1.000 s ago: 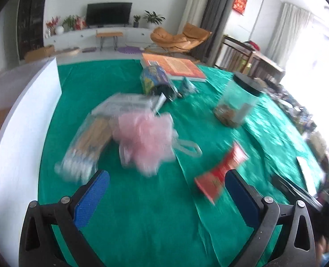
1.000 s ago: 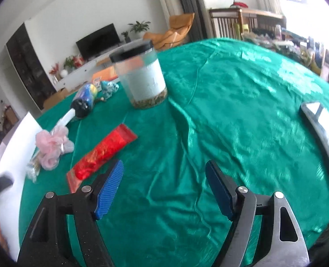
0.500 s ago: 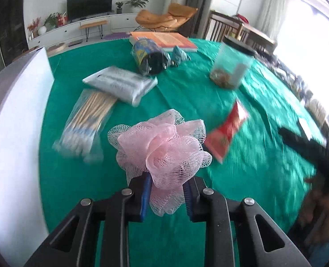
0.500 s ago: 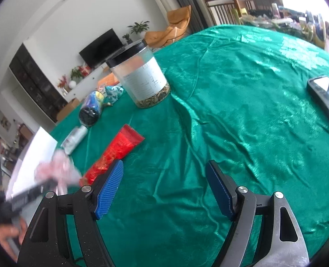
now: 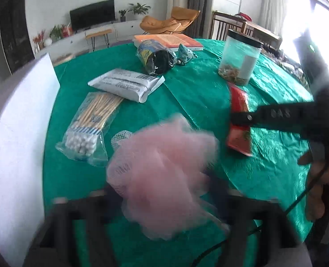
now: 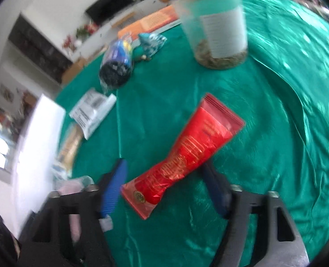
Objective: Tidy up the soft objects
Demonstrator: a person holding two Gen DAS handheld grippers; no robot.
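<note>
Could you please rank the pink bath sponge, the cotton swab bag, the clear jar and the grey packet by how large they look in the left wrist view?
1. pink bath sponge, nearest the camera
2. cotton swab bag
3. grey packet
4. clear jar, though the last two look close

My left gripper (image 5: 164,198) is badly blurred, arms low in frame, fingers hidden, so I can't tell how the jaws stand. My right gripper (image 6: 164,189) points forward and down, jaws spread wide, blue pads (image 6: 114,187) clear on the left finger, right one blurred. From the left wrist view, the right gripper's black body reaches in from the right, my hand (image 5: 324,178) behind it.
</note>
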